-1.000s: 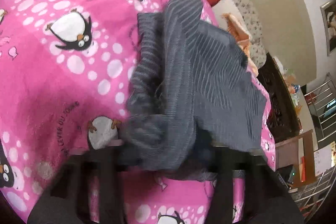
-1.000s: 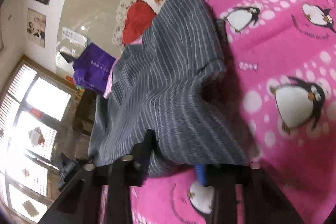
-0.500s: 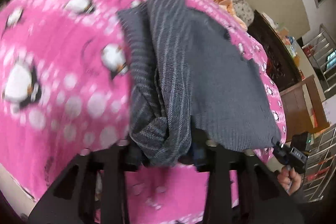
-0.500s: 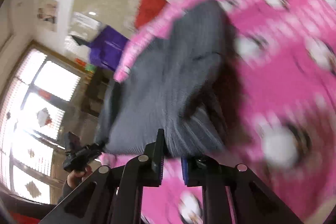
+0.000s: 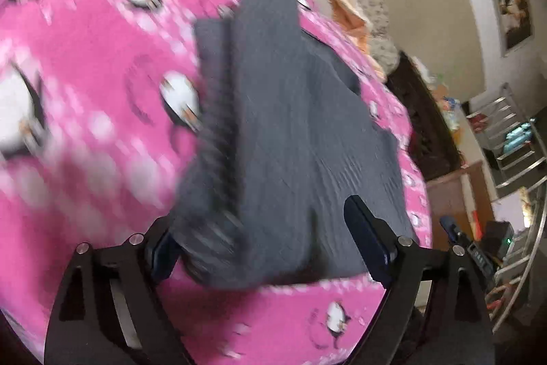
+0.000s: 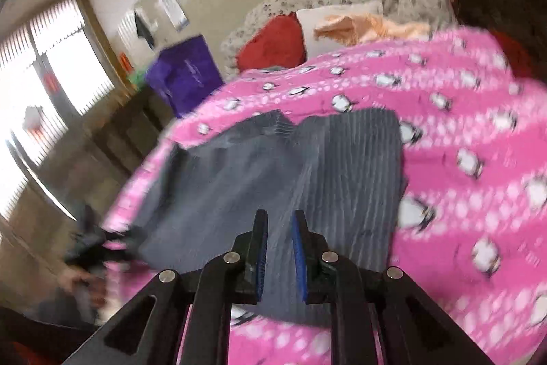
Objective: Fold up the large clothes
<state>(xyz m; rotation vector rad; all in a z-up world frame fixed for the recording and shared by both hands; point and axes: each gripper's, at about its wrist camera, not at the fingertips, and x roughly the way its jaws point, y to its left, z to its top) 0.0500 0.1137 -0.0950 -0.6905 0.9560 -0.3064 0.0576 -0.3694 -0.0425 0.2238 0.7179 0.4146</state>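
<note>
Motion blur smears the penguin prints on the pink blanket [image 5: 85, 91] at the left of the left wrist view. In the right wrist view, a hand [image 6: 80, 283] at lower left is smeared, what it grips unreadable. The grey striped garment [image 6: 273, 180] hides blanket beneath; its near edge disappears behind the right gripper [image 6: 278, 228].

One grey striped garment [image 5: 290, 132], one pink penguin blanket [image 5: 85, 57], one red cushion [image 6: 273, 45], one purple bag [image 6: 186, 76], one orange cloth [image 6: 372, 26], two tools: left tool [image 5: 270, 245], right tool [image 6: 278, 248].
</note>
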